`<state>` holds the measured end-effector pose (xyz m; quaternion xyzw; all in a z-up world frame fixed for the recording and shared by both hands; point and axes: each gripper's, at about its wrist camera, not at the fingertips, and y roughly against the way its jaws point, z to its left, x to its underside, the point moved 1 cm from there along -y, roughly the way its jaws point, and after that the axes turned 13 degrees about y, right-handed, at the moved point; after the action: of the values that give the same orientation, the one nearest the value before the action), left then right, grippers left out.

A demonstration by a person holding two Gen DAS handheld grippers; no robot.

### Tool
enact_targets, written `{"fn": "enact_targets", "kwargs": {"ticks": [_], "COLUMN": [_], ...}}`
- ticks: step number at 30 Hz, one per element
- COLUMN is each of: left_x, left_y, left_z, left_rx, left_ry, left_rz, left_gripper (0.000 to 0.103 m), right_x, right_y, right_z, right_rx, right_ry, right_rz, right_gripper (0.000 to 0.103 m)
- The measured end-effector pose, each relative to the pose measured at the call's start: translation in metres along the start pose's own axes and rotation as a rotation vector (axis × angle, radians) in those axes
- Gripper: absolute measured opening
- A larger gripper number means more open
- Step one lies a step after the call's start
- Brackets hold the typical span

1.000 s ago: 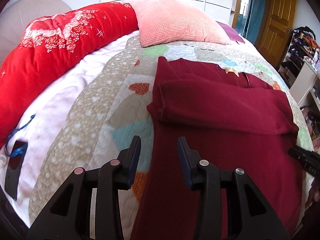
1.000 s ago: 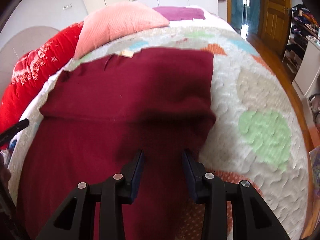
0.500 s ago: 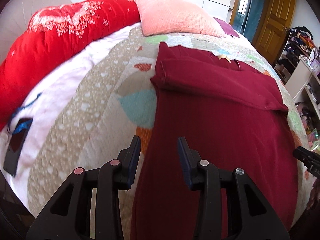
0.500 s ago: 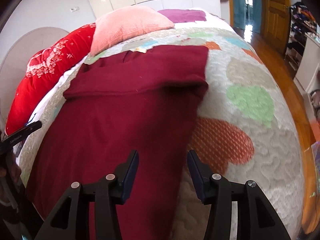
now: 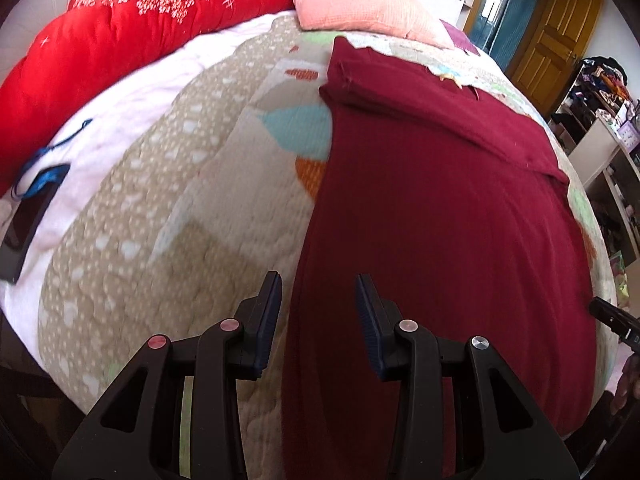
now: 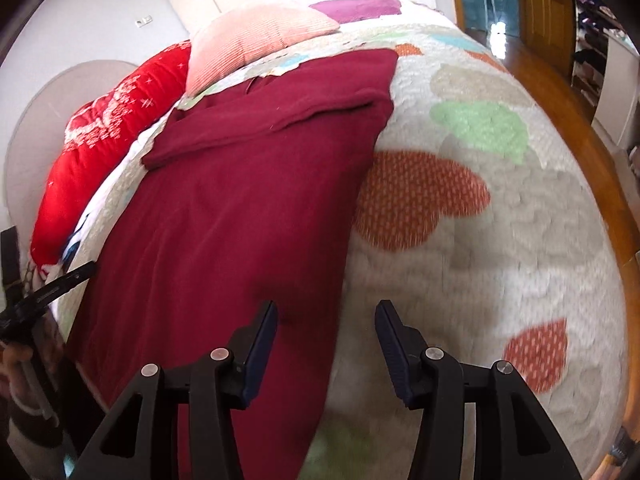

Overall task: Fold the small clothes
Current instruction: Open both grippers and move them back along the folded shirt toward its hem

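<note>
A dark red garment [image 5: 440, 208] lies flat on the patchwork quilt [image 5: 180, 208], its sleeves folded across the chest at the far end. My left gripper [image 5: 318, 286] hovers over the garment's left edge near the hem; its jaws are opening, and the pads press on nothing. In the right wrist view the same garment [image 6: 240, 208] fills the left half. My right gripper [image 6: 326, 314] stands open above its right edge, nothing pinched. The right gripper's tip [image 5: 612, 320] shows at the left view's right border, and the left gripper's tip [image 6: 52, 288] at the other view's left border.
A red floral duvet [image 5: 120, 40] and a pink pillow [image 5: 360, 4] lie at the head of the bed. A dark phone [image 5: 28, 220] with a blue strap rests on the white sheet at left. Wooden floor [image 6: 560, 92], a door and shelves are to the right.
Both grippers have drawn back along the garment from the folded sleeves toward its hem. Both sets of jaws stand wider than a second ago.
</note>
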<state>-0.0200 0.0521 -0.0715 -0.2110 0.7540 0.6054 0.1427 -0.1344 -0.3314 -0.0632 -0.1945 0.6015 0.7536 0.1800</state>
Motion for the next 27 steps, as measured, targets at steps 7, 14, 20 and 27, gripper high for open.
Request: {"fn": "enact_targets", "kwargs": {"ticks": [7,14,20,27], "left_x": [0.014,0.019,0.022,0.031], "left_y": [0.002,0.001,0.002,0.014], "left_z": [0.008,0.005,0.006,0.026], "left_rx": [-0.010,-0.013,-0.004,0.038], "left_ry": [0.007,0.008,0.007,0.041], "left_rz": [0.023,0.029,0.042,0.091], "left_gripper": [0.050,0.050,0.050,0.050], "right_x": [0.022,0.026,0.035,0.049], "right_y": [0.009,0.006,0.008,0.027], "right_z": [0.010,0.033,0.036,0.016], "right_rx": [-0.061,-0.018,0.133,0.056], "right_ry": [0.011,0.093,0.200,0.110], "right_rz": [0.006,0.031,0.050,0.042], "right_gripper": [0.050,0.050,0.050,0.050]}}
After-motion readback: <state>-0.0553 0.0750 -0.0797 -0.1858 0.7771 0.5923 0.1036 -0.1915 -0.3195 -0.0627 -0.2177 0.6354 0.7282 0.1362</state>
